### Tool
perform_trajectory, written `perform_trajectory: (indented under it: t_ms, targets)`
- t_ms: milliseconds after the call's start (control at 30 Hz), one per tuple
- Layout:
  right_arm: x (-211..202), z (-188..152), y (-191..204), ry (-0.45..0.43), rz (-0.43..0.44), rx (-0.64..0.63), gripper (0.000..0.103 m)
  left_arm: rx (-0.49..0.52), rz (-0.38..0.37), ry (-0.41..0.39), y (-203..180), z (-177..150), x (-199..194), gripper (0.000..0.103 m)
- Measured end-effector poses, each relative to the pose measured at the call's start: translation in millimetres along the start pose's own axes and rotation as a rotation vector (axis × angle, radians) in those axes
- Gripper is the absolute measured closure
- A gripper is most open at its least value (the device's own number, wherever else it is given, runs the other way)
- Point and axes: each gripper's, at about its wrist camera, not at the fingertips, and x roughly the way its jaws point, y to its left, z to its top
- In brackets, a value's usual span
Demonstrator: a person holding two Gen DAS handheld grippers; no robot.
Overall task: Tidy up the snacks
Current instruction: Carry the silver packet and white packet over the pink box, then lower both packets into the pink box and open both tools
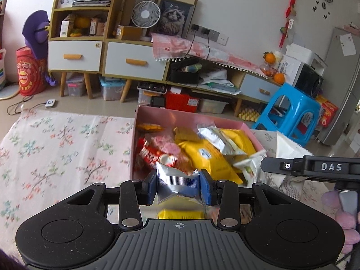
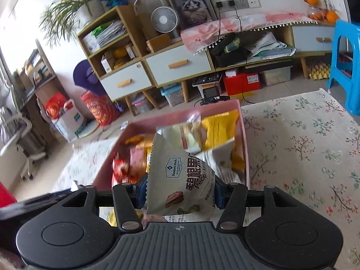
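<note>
A floral tablecloth (image 1: pixel 56 139) covers a table in a cluttered living room. On it, toward the far right in the left wrist view, sits an open pink box (image 1: pixel 191 118) filled with snack packets: yellow packets (image 1: pixel 209 155), a red packet (image 1: pixel 155 156) at the near left of the box, and silver and white ones. Beyond the table, a wooden cabinet (image 1: pixel 76 54) with white drawers lines the far wall, and a blue stool (image 1: pixel 290 112) stands at the right. The left gripper (image 1: pixel 177 185) pinches a crumpled silver packet (image 1: pixel 176 184) just above the near edge of the box. The right gripper (image 2: pixel 180 191) clamps a grey biscuit packet (image 2: pixel 180 180) over the box.
</note>
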Motion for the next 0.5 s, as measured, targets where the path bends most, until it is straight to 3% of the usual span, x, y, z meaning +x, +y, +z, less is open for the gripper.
perform_trajectory:
  t_ms: [167,500]
  targets:
    - [12,10,-2,0.005,0.003,0.004,0.06,-0.003,0.054,0.008,-3,6,20,0.067]
    - [33,19,18,0.014,-0.02,-0.154,0.06,0.027,0.112,0.036,-2,7,40,0.067]
